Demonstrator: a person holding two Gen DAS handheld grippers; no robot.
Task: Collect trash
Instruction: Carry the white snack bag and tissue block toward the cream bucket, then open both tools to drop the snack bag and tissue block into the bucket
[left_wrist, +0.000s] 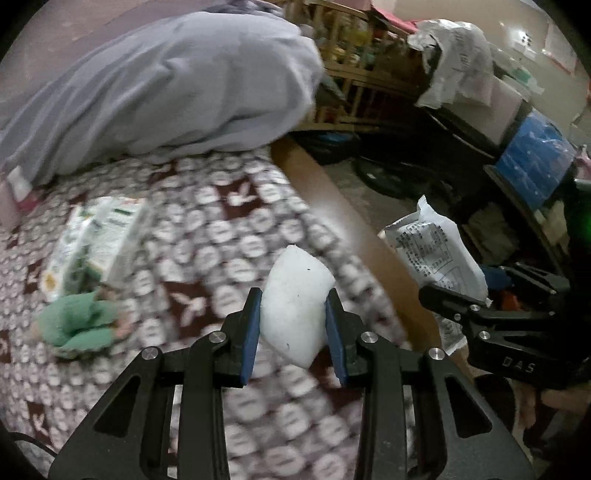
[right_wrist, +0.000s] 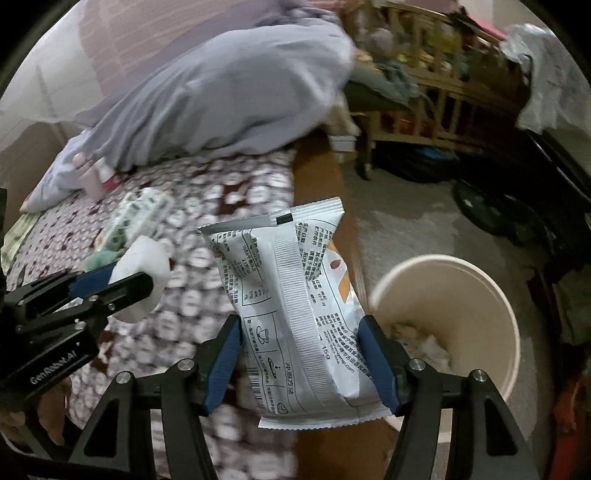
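My left gripper (left_wrist: 293, 321) is shut on a crumpled white wad (left_wrist: 293, 299), held above the patterned bedspread (left_wrist: 221, 236). The same wad (right_wrist: 142, 266) shows at the left of the right wrist view, pinched in the left gripper (right_wrist: 122, 280). My right gripper (right_wrist: 301, 350) is shut on a white printed snack wrapper (right_wrist: 291, 314), which hangs over the bed's brown edge. In the left wrist view that wrapper (left_wrist: 432, 247) sticks up from the right gripper (left_wrist: 465, 299). A cream round bin (right_wrist: 450, 317) with white scraps inside stands on the floor just right of the wrapper.
A green-and-white carton (left_wrist: 99, 236) and a small green cloth (left_wrist: 79, 325) lie on the bedspread. A grey duvet (left_wrist: 166, 85) is heaped at the back. A wooden crib (right_wrist: 424, 99), a bicycle wheel (right_wrist: 491, 210) and a blue box (left_wrist: 532, 162) crowd the floor beyond.
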